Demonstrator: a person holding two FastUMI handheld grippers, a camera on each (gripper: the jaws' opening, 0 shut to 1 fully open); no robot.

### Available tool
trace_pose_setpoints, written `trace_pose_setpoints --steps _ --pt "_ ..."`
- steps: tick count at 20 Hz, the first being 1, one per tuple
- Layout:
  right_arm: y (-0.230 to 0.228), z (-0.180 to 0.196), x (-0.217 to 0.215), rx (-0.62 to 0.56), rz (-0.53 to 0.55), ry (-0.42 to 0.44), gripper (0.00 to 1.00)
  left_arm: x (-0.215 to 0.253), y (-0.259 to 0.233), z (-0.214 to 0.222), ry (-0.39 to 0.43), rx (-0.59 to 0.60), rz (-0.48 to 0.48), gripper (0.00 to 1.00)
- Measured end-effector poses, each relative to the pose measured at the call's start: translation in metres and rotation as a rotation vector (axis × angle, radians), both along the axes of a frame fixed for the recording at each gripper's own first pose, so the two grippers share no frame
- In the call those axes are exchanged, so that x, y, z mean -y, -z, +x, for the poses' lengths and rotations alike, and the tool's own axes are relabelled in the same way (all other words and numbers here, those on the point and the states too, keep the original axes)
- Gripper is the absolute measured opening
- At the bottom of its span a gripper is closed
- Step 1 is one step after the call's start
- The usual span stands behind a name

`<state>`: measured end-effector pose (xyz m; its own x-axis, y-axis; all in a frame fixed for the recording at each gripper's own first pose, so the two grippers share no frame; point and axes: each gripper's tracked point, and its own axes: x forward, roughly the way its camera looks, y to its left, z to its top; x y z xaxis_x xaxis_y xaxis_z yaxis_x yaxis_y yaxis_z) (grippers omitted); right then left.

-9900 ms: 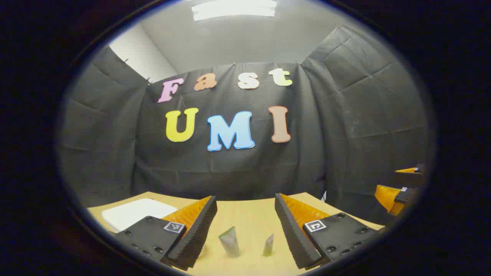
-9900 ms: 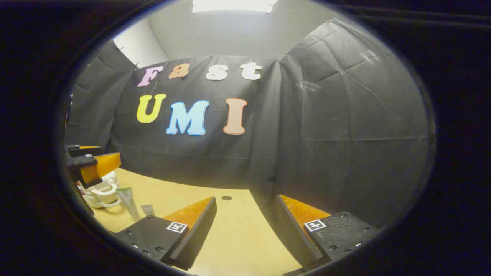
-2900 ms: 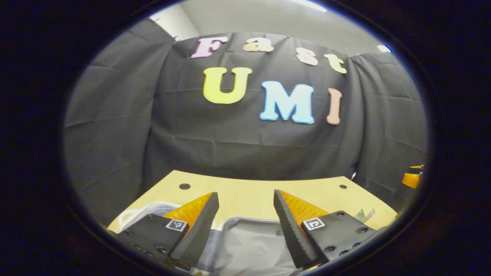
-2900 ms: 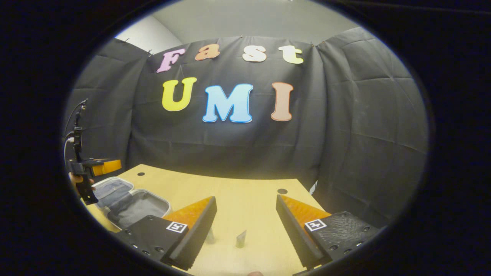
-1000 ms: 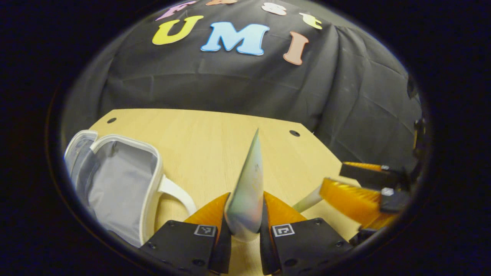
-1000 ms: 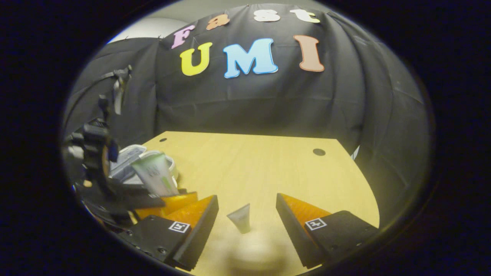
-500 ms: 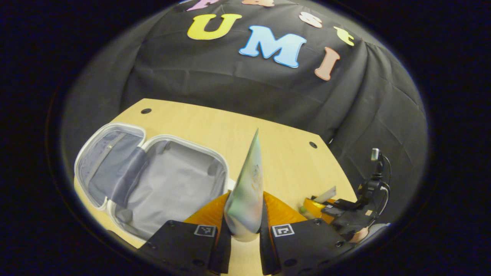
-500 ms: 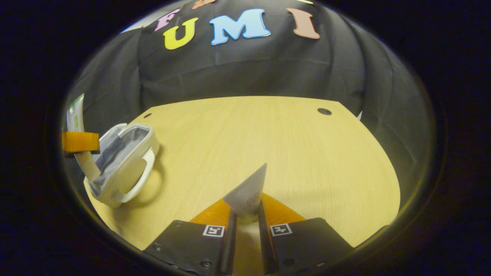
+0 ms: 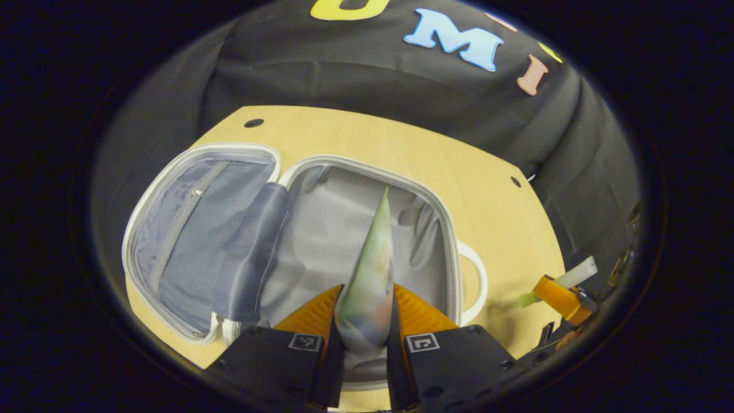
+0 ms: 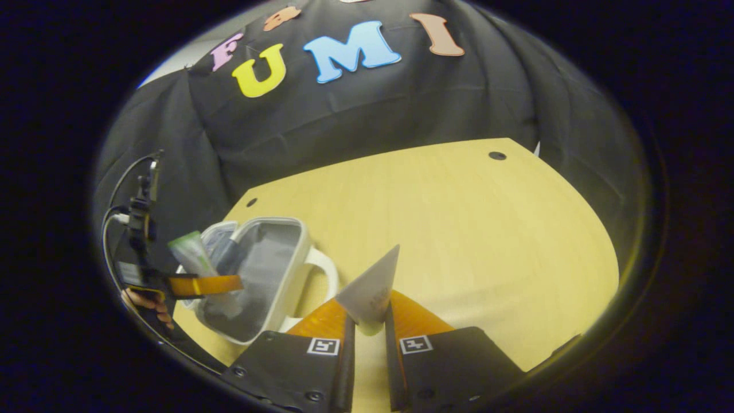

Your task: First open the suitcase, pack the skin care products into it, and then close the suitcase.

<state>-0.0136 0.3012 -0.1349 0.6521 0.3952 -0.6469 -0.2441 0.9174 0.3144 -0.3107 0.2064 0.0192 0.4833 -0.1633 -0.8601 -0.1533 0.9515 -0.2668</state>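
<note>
the left gripper (image 9: 362, 321) is clamped on a green-tinted tube (image 9: 370, 275), both orange fingers (image 9: 309, 312) pressing its fat cap end so the flat crimped tail points forward and away. held that way, the tube hangs directly above the grey-lined main half of the open suitcase (image 9: 321, 229), apparently lined up to be set down inside rather than dropped from the side. the case lies flat on the wooden table (image 9: 401, 143), its lid half (image 9: 195, 229) with the mesh zip pocket folded out to the left, its white handle (image 9: 476, 281) facing the right-hand side of the left gripper view; laid open like this, both compartments are reachable from above.

in the right gripper view, the right gripper (image 10: 367, 332) grips a smaller grey tube (image 10: 373, 287) in the same fashion, cap end pinched between the pads, tail up and forward. it hovers over bare table just beside the suitcase (image 10: 269, 269) handle, seemingly waiting its turn while the other gripper (image 10: 203, 284), seen farther off with its tube (image 10: 192, 252) over the case and a hand (image 10: 143, 301) behind it, takes the space above the opening.

judging by this, opening is done, packing is under way with neither tube yet inside, and closing remains. the lining looks soft, so a tube released low should stay put.
</note>
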Motion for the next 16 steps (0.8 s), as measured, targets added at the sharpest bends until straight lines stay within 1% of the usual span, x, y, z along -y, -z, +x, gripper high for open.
trace_pose_setpoints --steps 1,2,3,4,5,6,8,9,10,11,12,15,16 --pt "-0.008 -0.006 -0.016 0.009 0.008 -0.019 0.23 -0.005 0.003 -0.002 0.014 -0.005 0.009 0.41" --pt "-0.015 -0.01 -0.032 0.016 0.013 -0.039 0.23 -0.012 0.0 -0.001 0.024 0.007 0.023 0.4" --pt "-0.019 -0.015 -0.047 0.02 0.016 -0.06 0.23 -0.018 -0.006 0.003 0.036 0.036 0.035 0.46" --pt "-0.022 -0.018 -0.063 0.021 0.017 -0.084 0.23 -0.022 -0.013 0.006 0.054 0.07 0.04 0.68" --pt "-0.024 -0.023 -0.078 0.022 0.019 -0.108 0.23 -0.027 -0.025 0.007 0.068 0.11 0.048 0.75" --pt "-0.026 -0.026 -0.093 0.019 0.017 -0.136 0.23 -0.035 -0.034 0.008 0.07 0.146 0.055 0.94" --pt "-0.019 -0.034 -0.122 -0.004 0.013 -0.199 0.23 -0.056 -0.055 0.006 0.044 0.208 0.049 0.94" --pt "-0.013 -0.038 -0.133 -0.017 0.005 -0.223 0.23 -0.068 -0.063 0.003 0.022 0.231 0.042 0.86" --pt "-0.007 -0.039 -0.143 -0.033 -0.007 -0.244 0.23 -0.082 -0.07 -0.001 -0.007 0.248 0.039 0.86" --pt "0.002 -0.041 -0.153 -0.05 -0.016 -0.267 0.23 -0.096 -0.076 -0.007 -0.034 0.26 0.037 0.93" --pt "0.01 -0.041 -0.16 -0.066 -0.023 -0.28 0.24 -0.114 -0.08 -0.013 -0.065 0.266 0.047 0.88" --pt "0.035 -0.035 -0.173 -0.108 -0.063 -0.303 0.27 -0.169 -0.084 -0.035 -0.163 0.277 0.091 0.89" --pt "0.037 -0.032 -0.176 -0.114 -0.058 -0.305 0.27 -0.188 -0.086 -0.04 -0.198 0.28 0.103 0.88"
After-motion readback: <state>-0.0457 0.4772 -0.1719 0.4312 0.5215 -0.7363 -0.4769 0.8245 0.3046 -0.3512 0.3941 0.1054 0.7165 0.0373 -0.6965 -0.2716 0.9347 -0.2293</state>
